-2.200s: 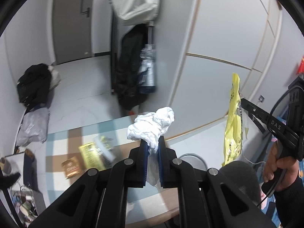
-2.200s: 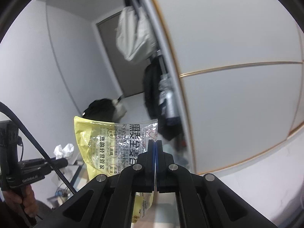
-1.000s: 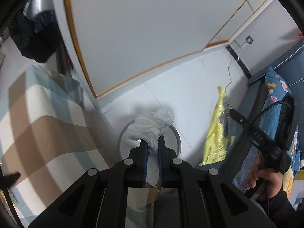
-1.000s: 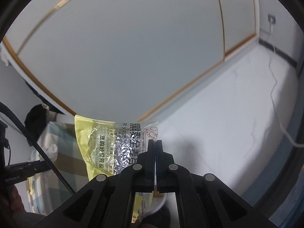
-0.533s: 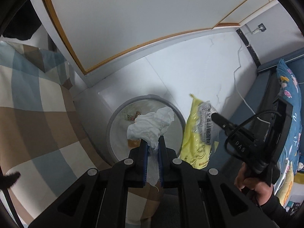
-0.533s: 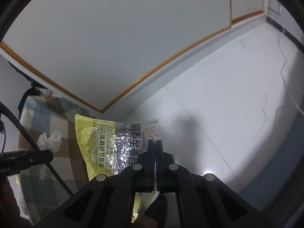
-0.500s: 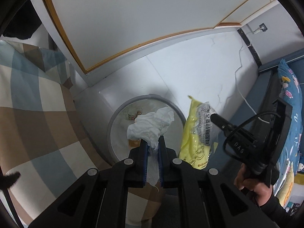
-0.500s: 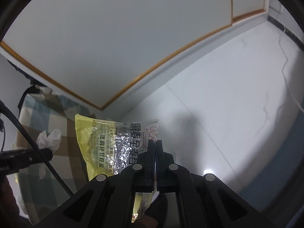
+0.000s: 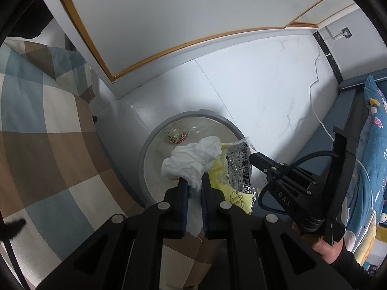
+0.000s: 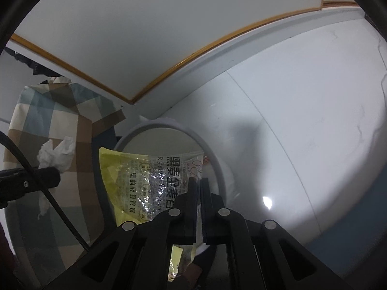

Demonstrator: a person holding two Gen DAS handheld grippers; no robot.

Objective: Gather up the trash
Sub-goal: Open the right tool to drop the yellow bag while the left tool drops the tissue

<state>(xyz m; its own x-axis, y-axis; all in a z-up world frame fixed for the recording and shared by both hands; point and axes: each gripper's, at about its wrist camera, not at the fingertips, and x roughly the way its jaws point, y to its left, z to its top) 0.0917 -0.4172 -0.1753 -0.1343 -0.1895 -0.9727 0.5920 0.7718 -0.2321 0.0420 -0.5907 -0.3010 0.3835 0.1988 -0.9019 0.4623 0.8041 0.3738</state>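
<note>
My left gripper (image 9: 192, 186) is shut on a crumpled white tissue (image 9: 193, 160) and holds it over the round grey trash bin (image 9: 154, 140) on the floor. My right gripper (image 10: 198, 184) is shut on a yellow and clear food wrapper (image 10: 135, 183) and holds it over the same bin (image 10: 169, 124). The wrapper (image 9: 235, 176) and right gripper (image 9: 256, 158) show in the left wrist view, just right of the tissue. The tissue (image 10: 56, 153) and left gripper (image 10: 52, 176) show at the left of the right wrist view. Some scraps (image 9: 176, 139) lie in the bin.
A table with a checked brown, blue and cream cloth (image 9: 36, 133) stands left of the bin. A white wall with wooden trim (image 9: 169, 48) rises behind. White floor tiles (image 9: 266, 84) and a white cable (image 9: 316, 111) lie to the right, beside blue bedding (image 9: 372, 145).
Both grippers have swung from the room down over the bin. The wrapper has moved in beside the tissue above the bin's mouth. Both stay shut on their loads.
</note>
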